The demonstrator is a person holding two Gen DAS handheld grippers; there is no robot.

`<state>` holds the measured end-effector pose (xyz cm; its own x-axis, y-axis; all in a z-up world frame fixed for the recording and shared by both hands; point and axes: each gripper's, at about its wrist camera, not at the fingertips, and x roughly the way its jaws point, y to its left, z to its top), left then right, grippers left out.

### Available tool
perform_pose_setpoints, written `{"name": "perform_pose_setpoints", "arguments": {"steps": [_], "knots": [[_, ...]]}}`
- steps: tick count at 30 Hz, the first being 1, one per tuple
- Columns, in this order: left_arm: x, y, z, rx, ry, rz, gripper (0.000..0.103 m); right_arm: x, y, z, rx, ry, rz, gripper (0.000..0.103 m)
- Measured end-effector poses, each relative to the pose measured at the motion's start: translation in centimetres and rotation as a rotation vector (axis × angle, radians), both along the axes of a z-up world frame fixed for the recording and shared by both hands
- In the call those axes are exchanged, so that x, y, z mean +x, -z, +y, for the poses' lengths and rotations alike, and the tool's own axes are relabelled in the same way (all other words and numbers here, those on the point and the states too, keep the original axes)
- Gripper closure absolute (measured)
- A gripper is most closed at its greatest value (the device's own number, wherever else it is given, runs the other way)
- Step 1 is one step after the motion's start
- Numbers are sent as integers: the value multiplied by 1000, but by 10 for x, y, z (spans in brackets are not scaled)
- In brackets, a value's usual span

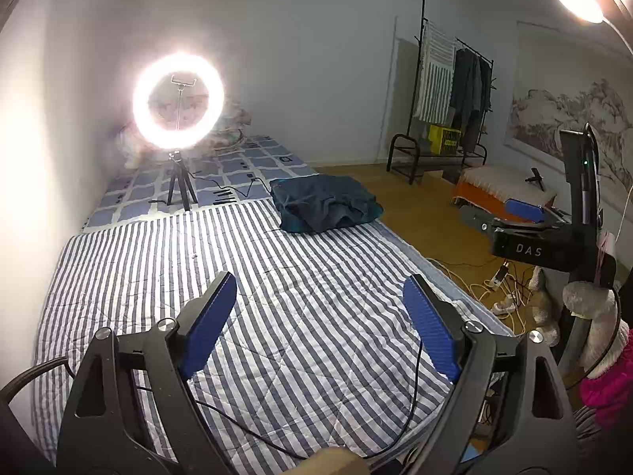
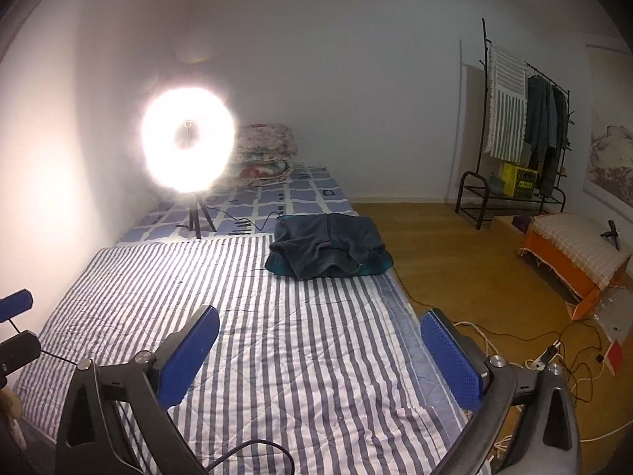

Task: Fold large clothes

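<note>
A folded dark blue garment [image 1: 326, 208] [image 2: 330, 245] lies on the striped quilt [image 1: 277, 289] [image 2: 277, 316] near the bed's right edge, well ahead of both grippers. My left gripper [image 1: 320, 289] hovers over the quilt's near part, open, with nothing between its blue pads [image 1: 431, 328]. In the right wrist view my right gripper [image 2: 320, 328] is open too, over the quilt's right side, with nothing between its jaws. The right gripper [image 1: 522, 213] also shows at the right edge of the left wrist view. The left gripper's blue pad [image 2: 16, 304] shows at the left edge of the right wrist view.
A lit ring light on a small tripod [image 1: 178, 103] [image 2: 188, 142] stands on the checked sheet [image 1: 253, 166] behind the quilt, with folded bedding [image 2: 263, 150] beyond. A clothes rack [image 1: 451, 95] [image 2: 522, 126], an orange box [image 2: 573, 261] and cables [image 1: 502, 289] occupy the wooden floor at right.
</note>
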<state>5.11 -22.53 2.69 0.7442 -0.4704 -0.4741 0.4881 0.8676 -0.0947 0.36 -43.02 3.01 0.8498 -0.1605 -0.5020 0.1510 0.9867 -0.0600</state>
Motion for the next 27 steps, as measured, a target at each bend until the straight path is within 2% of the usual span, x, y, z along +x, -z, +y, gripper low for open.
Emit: {"name": "perform_pose_setpoints", "arguments": {"steps": [4,20,27], "knots": [[-1,-1,-1,2,0,-19,1,2,2,2,-18,-1,8,0],[-1,5,-4,88,-100,-34,0,-1,5,5,-39,21,2,0],[-2,5,-4,96,-102,-37,0,-4,4,6,-57,20,-13,0]]}}
